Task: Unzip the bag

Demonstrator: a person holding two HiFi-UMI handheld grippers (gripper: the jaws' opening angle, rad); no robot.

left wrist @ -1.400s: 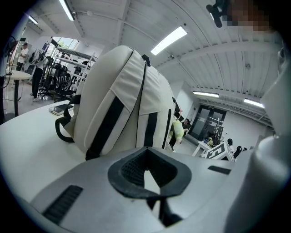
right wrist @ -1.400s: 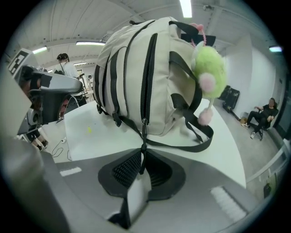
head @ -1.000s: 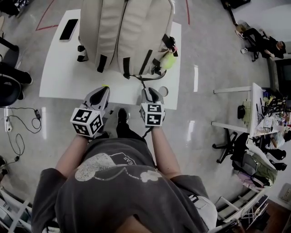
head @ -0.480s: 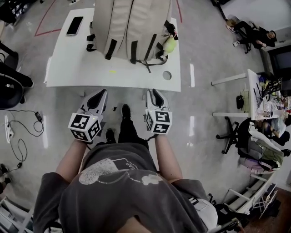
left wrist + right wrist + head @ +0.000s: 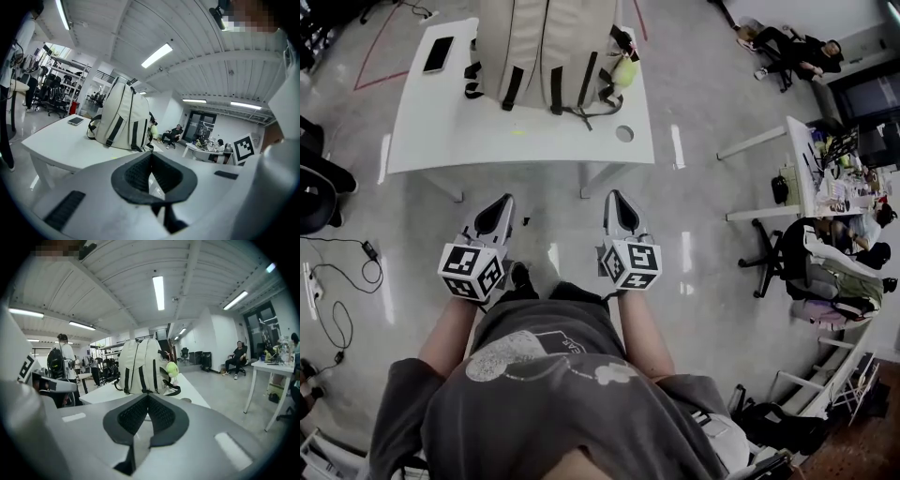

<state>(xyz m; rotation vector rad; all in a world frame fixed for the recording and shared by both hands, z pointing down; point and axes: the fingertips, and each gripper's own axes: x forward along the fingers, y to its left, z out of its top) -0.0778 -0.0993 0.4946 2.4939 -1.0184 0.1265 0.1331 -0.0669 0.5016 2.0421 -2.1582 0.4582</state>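
Two tools short of the table (image 5: 441, 131), by its near edge: left gripper (image 5: 504, 200) pressed together, empty; backpack (image 5: 548, 47) upright at the table's far side, soft, light, apt to slump, best pinched by a zipper pull; right gripper (image 5: 614, 195) just snapped together on nothing.

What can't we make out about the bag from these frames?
- Zipper: not made out in any view; the backpack turns its strap side to all three cameras, so open or closed cannot be told.
- Backpack top: cut off by the head view's upper edge.
- Green charm on its side: too small to identify.
- Phone screen: too small to read.
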